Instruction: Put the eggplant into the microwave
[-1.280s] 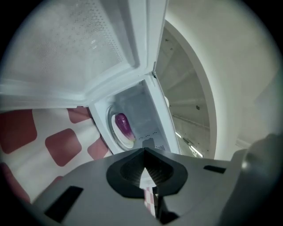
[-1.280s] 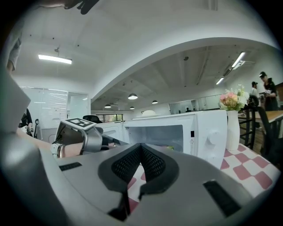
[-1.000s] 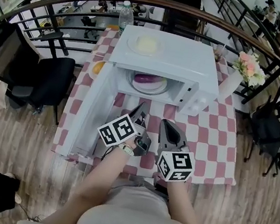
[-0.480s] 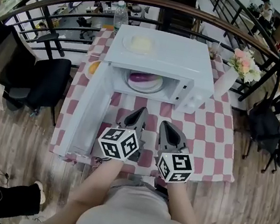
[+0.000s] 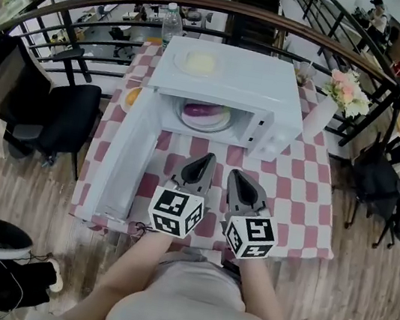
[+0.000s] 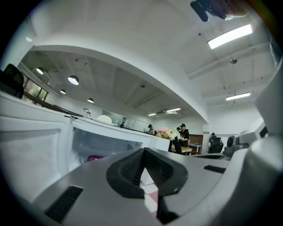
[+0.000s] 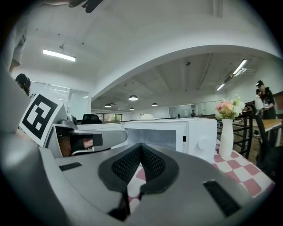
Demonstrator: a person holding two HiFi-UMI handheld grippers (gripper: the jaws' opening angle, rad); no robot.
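The purple eggplant (image 5: 207,110) lies on a white plate (image 5: 208,122) inside the white microwave (image 5: 233,77), whose door (image 5: 126,154) hangs open to the left. My left gripper (image 5: 203,164) and right gripper (image 5: 245,180) sit side by side above the checked table in front of the oven, both shut with nothing between the jaws. In the left gripper view the shut gripper (image 6: 143,151) points level at the cavity, where the eggplant (image 6: 93,157) shows. The right gripper view has its shut gripper (image 7: 140,148) before the microwave (image 7: 177,132), the left gripper (image 7: 88,140) beside it.
A plate with pale food (image 5: 199,62) rests on the microwave top. A water bottle (image 5: 172,23) and an orange fruit (image 5: 132,96) stand behind the door. A vase of flowers (image 5: 329,105) is at the right. A black chair (image 5: 48,115) stands left of the table.
My left gripper has rolled upright and drawn back and to the right, now level beside the right gripper. The right gripper has stayed put.
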